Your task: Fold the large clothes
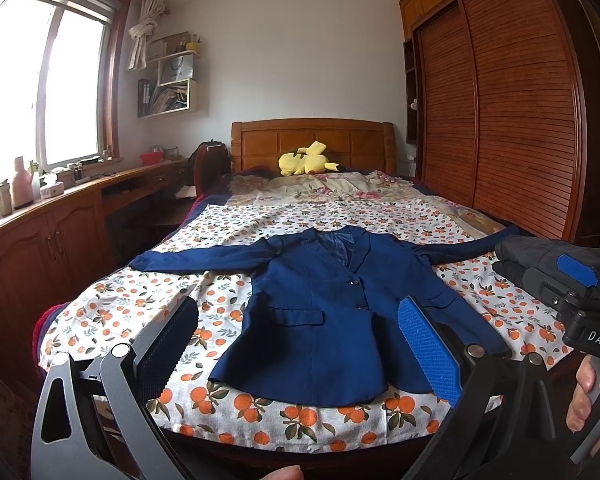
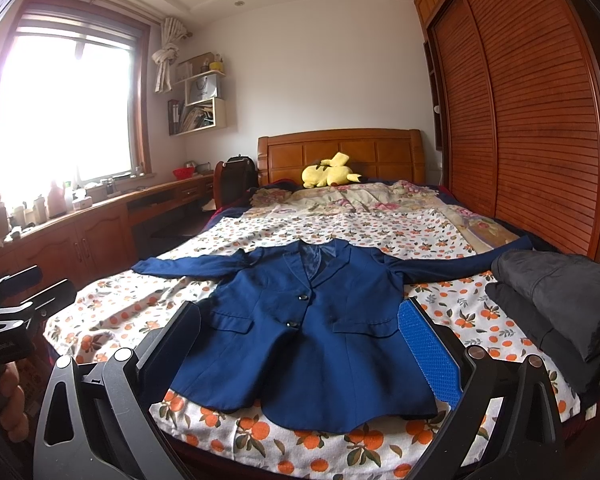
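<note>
navy blue buttoned blazer (image 2: 312,336) lies flat, front up, on the orange-print bedsheet (image 2: 112,312); collar at 12 o'clock, hem at 6, sleeves out to 9 and 3. right cuff hidden behind folded dark clothes (image 2: 560,300). left gripper (image 1: 300,344) and right gripper (image 2: 300,344) both spread, empty, above the hem.

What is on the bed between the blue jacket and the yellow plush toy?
Nothing but bedding: past the blue jacket comes the orange-print sheet, then a floral quilt reaching the yellow plush toy. Both wrist views show it.
</note>
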{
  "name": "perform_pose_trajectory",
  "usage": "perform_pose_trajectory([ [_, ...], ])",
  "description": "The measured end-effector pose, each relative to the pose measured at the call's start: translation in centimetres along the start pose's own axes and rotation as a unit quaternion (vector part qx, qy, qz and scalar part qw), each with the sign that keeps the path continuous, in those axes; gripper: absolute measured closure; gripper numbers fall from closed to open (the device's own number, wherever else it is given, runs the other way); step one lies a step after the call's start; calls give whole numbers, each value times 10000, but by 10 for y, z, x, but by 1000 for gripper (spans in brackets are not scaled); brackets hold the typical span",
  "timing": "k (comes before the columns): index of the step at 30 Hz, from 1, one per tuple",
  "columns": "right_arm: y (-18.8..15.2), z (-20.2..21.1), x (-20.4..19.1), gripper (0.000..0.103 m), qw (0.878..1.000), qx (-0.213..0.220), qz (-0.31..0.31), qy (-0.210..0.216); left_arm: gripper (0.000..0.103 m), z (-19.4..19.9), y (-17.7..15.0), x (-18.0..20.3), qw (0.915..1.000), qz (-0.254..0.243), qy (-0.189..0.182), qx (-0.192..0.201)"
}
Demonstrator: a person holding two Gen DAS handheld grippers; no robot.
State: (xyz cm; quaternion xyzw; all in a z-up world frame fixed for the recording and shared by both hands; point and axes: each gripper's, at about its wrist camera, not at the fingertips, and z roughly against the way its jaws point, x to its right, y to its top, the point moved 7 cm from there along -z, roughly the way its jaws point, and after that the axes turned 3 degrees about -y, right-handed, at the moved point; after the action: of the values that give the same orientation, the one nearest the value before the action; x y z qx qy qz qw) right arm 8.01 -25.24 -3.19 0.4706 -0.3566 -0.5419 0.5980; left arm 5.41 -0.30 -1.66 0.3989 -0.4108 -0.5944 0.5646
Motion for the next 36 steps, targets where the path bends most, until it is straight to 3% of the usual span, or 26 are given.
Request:
perform_pose_trajectory([
  [19,1,7,0,7,10000,34,17,9,2,-7,-1,-5,10000,20,8,-19],
  [36,-9,-57,-16,7,9994,-170,155,262,2,-72,-39,-54,9973,185,268,-653],
])
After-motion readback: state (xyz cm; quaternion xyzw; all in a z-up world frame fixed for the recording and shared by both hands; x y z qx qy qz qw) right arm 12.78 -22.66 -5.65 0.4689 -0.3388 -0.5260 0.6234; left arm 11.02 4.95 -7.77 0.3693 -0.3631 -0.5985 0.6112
